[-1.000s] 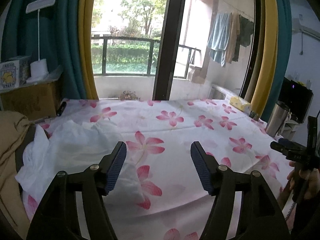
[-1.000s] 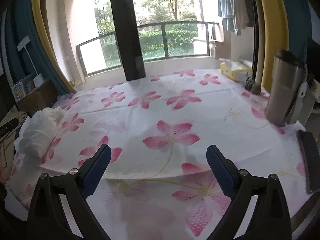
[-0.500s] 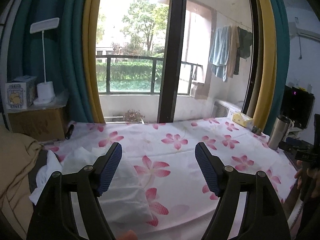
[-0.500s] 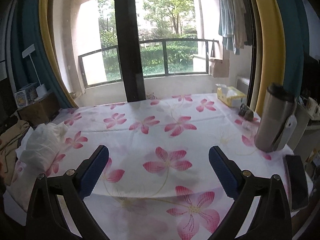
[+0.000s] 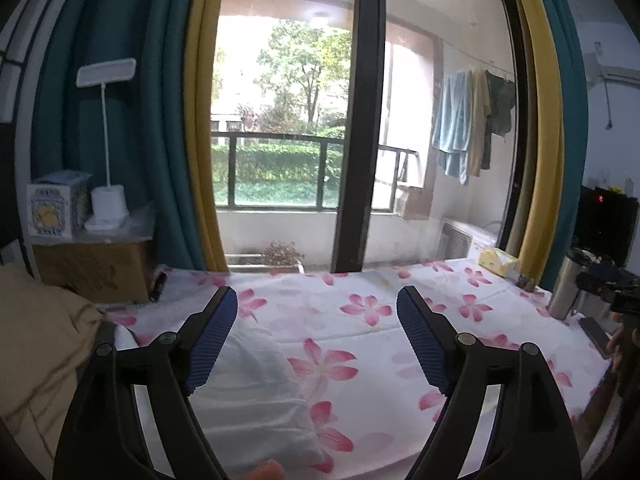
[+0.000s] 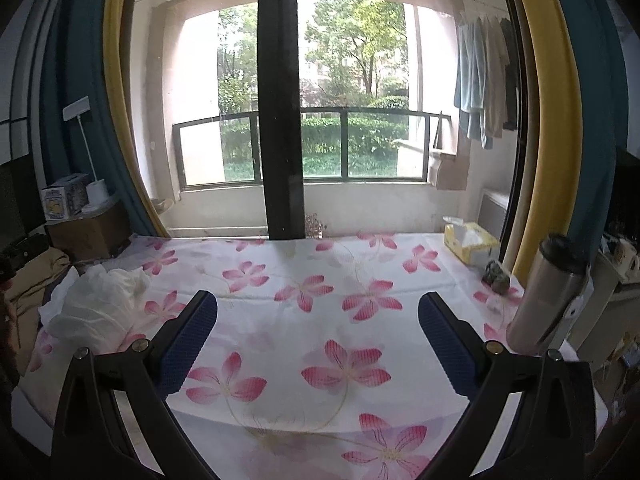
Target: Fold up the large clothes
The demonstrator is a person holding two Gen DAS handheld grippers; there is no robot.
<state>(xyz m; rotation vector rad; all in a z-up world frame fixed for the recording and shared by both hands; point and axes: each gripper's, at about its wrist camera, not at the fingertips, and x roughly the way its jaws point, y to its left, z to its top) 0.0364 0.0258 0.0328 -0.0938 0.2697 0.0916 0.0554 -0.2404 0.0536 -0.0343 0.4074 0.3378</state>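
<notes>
A crumpled white garment (image 5: 248,392) lies on the left part of the flower-print table cover (image 5: 372,344). In the right wrist view the white garment (image 6: 100,312) sits bunched at the table's left end. My left gripper (image 5: 316,344) is open and empty, held above the table just right of the garment. My right gripper (image 6: 316,340) is open and empty, raised over the middle of the cover (image 6: 344,320). A tan garment (image 5: 36,352) hangs off the left side.
A steel flask (image 6: 548,292) stands at the right edge, with a yellow tissue box (image 6: 470,242) and a small dark object (image 6: 498,278) behind it. A phone (image 5: 596,336) lies at the right. A cardboard box (image 5: 92,272) with a lamp (image 5: 106,200) stands at left. The window is behind.
Both grippers have lifted and drawn back from the table, so more of the window and room shows. Both stay open. The white garment has not moved.
</notes>
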